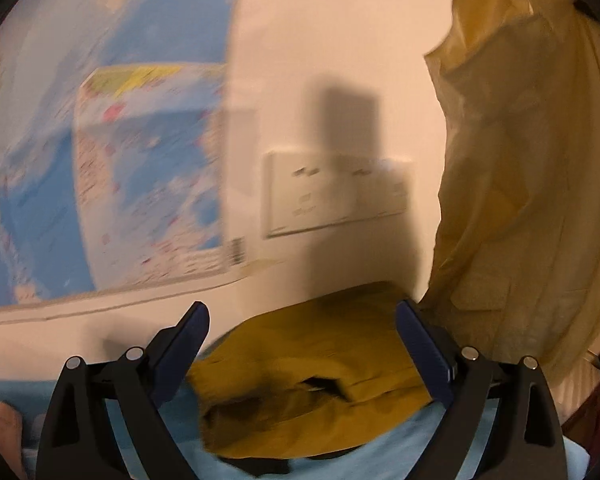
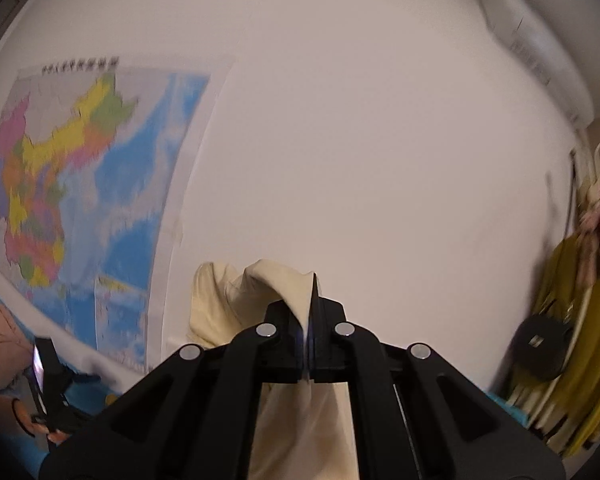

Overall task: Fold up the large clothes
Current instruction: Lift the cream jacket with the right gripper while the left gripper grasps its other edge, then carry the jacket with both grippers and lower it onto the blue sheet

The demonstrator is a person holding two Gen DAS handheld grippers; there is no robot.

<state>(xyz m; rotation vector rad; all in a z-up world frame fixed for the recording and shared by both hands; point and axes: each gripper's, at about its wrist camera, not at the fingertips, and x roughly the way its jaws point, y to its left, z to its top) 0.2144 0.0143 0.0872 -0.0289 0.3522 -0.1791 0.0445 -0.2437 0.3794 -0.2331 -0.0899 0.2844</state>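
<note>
My right gripper (image 2: 310, 312) is shut on a fold of a cream garment (image 2: 276, 288) and holds it up high against the white wall. The same cream garment (image 1: 516, 184) hangs down at the right of the left wrist view. My left gripper (image 1: 302, 320) is open and empty, its fingers (image 1: 420, 344) spread above a crumpled mustard-yellow garment (image 1: 308, 380) that lies on a light blue surface (image 1: 400, 452). The left gripper also shows at the lower left of the right wrist view (image 2: 44, 384).
A large colourful wall map (image 2: 80, 208) hangs at the left. A white wall socket plate (image 1: 332, 192) is straight ahead of the left gripper. An air conditioner (image 2: 536, 48) sits high at the right. A rack with yellow cloth (image 2: 580, 320) stands at the right.
</note>
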